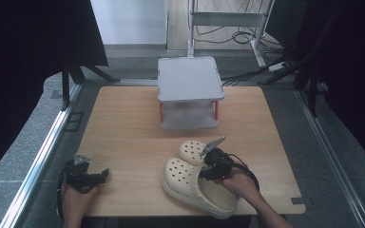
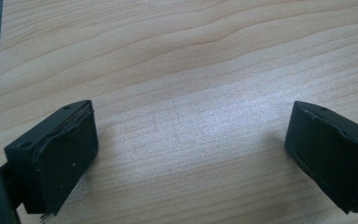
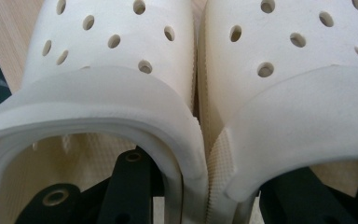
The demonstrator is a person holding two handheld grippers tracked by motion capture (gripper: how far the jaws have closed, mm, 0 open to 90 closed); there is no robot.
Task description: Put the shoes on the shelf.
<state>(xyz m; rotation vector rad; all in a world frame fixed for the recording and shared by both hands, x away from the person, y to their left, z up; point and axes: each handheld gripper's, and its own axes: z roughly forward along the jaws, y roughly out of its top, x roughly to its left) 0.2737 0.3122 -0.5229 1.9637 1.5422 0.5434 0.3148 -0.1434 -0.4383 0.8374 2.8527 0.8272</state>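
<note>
At the left, the left hand-held gripper (image 1: 105, 173) is resting low on the pale wood-grain worktop (image 1: 123, 128), near its front left corner. The left gripper view is showing its two black jaws standing wide apart with bare wood between them, so it is open and carrying nothing.

Toward the middle, at the far edge of the worktop, a small grey two-tier shelf with orange posts (image 1: 190, 92) is standing alone, well apart from both hands.

Right of centre, a pair of cream perforated foam clogs (image 1: 197, 183) is lying side by side near the front edge, toes pointing away from the person. The right hand-held gripper (image 1: 204, 172) is reaching in between them. In the right gripper view, one jaw is sitting inside the opening of the left clog (image 3: 107, 70) and the other inside the right clog (image 3: 303, 70), so the two touching inner walls are lying between the jaws. Whether the jaws are actually pressing on those walls is something I cannot tell.

As a judgement, the risk lies in that double pinch: soft foam is likely to flex, and with only the thin inner walls held, one clog could slip free or sag and twist on lifting. The front edge is also near, so a dropped clog could tumble off.
</note>
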